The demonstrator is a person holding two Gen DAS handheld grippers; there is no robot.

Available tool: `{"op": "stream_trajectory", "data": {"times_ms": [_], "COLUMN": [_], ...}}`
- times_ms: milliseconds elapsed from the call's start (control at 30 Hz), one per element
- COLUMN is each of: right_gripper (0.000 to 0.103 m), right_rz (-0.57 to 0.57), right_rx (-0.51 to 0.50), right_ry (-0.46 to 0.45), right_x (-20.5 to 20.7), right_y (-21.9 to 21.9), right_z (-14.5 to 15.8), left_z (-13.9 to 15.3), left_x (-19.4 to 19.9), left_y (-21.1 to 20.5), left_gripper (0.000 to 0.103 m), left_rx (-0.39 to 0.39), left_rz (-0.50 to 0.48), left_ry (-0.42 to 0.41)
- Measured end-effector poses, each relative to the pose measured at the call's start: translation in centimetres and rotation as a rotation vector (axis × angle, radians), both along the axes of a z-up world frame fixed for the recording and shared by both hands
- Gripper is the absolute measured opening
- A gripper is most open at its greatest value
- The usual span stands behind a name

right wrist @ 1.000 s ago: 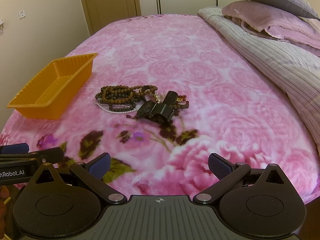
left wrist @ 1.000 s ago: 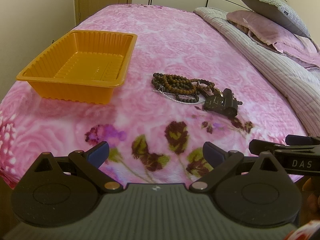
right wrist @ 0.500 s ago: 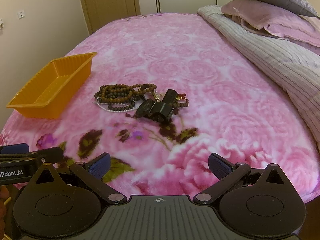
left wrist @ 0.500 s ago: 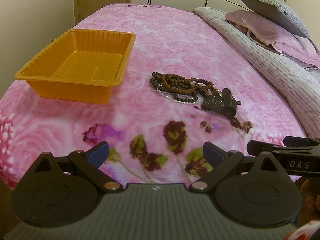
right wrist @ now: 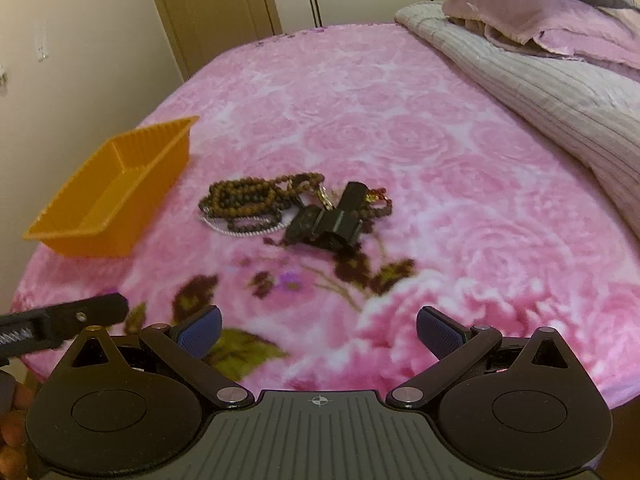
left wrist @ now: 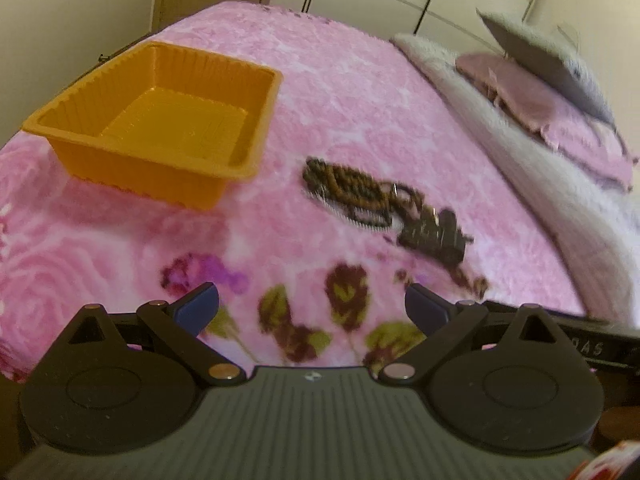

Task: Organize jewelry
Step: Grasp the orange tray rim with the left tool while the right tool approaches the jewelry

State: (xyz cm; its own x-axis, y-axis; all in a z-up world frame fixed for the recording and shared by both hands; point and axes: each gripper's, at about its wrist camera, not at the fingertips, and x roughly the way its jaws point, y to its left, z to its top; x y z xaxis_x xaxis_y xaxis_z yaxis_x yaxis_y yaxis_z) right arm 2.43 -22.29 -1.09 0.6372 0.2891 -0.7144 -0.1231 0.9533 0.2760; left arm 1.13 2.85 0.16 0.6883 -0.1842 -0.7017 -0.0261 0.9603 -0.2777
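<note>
A pile of brown bead strings (left wrist: 352, 188) (right wrist: 248, 200) lies on the pink bed with a thin white chain (right wrist: 240, 230) and a black clip-like piece (left wrist: 434, 238) (right wrist: 332, 222) at its right end. An empty orange tray (left wrist: 160, 120) (right wrist: 116, 192) stands to the left of the pile. My left gripper (left wrist: 312, 308) is open and empty, low over the bed's near edge, well short of the pile. My right gripper (right wrist: 318, 326) is open and empty, also near the front edge. Each gripper shows at the edge of the other's view.
The pink floral blanket (right wrist: 360, 120) covers the bed. A striped grey quilt (right wrist: 540, 80) and pillows (left wrist: 540, 96) lie along the right side. A wall and a wooden door (right wrist: 216, 4) stand behind the bed, with the bed's left edge just beyond the tray.
Both grippers have moved forward and a little up towards the pile, so the tray and beads look larger. The left wrist view is blurred by motion. Both jaws stay open.
</note>
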Motion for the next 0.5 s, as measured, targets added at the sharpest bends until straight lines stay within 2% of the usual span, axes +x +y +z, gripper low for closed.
{"op": "stream_trajectory", "data": {"times_ms": [167, 300, 367, 500], "right_gripper": [0.103, 0.103, 0.103, 0.103], "right_rz": [-0.022, -0.076, -0.074, -0.015], "right_rx": [0.086, 0.134, 0.088, -0.013], "right_ry": [-0.036, -0.099, -0.135, -0.175], "right_x": [1.1, 1.8, 2.3, 3.3], "right_y": [-0.1, -0.1, 0.7, 2.3], "right_z": [0.4, 0.9, 1.1, 0.6], "left_z": [1.8, 3.3, 3.9, 3.7], "left_x": [0.6, 1.3, 2.1, 4.9], "left_y": [5.1, 10.7, 13.4, 18.0], "left_gripper": [0.099, 0.099, 0.096, 0.092], "left_rx": [-0.05, -0.014, 0.031, 0.062], "left_rz": [0.07, 0.15, 0.187, 0.202], "left_ry": [-0.043, -0.078, -0.094, -0.098]}}
